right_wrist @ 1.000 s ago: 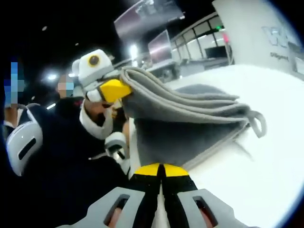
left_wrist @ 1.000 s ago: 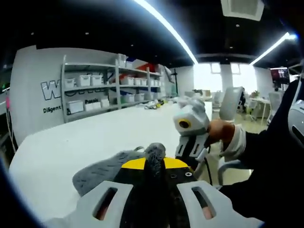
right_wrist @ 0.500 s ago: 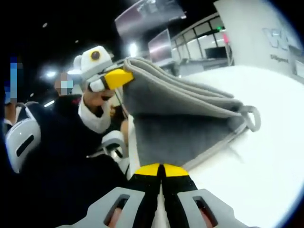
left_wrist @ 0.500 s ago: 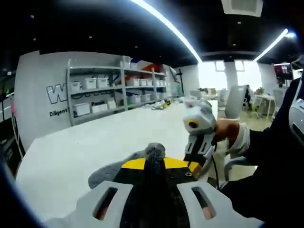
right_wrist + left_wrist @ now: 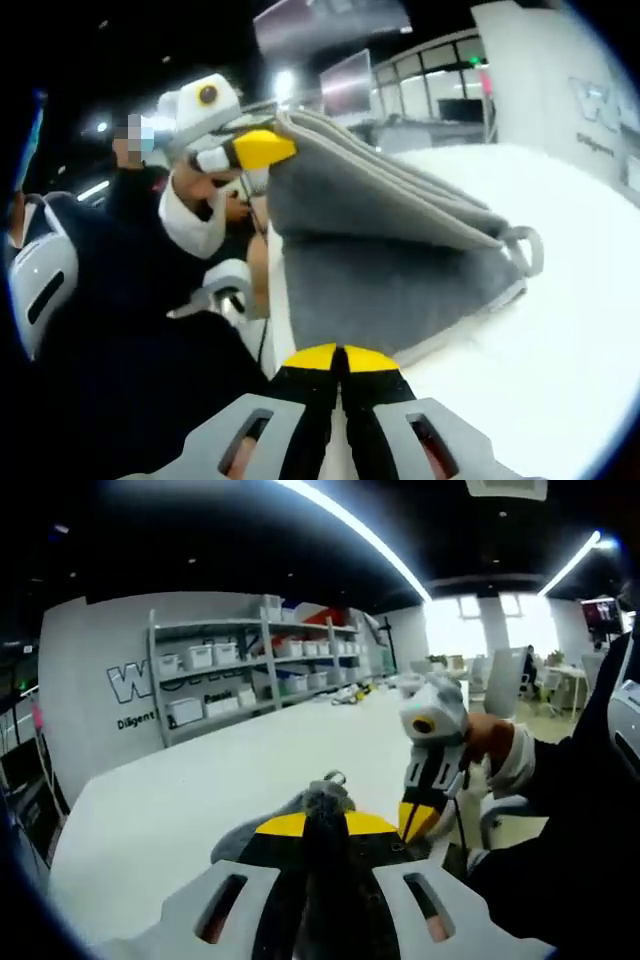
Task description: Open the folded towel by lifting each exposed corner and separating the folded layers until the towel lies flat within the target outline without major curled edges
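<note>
1. The left gripper (image 5: pixel 262 150) is pinching a corner of the grey towel (image 5: pixel 390 260), lifting the upper layers off the white table (image 5: pixel 540 340).
2. The right gripper (image 5: pixel 340 362), jaws pressed together, is pinning the towel's near edge, directly below that raised corner.

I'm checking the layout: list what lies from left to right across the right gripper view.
Person's dark sleeve → left tongs gripping the towel's raised corner → gray towel → towel's hanging loop → white table.
</note>
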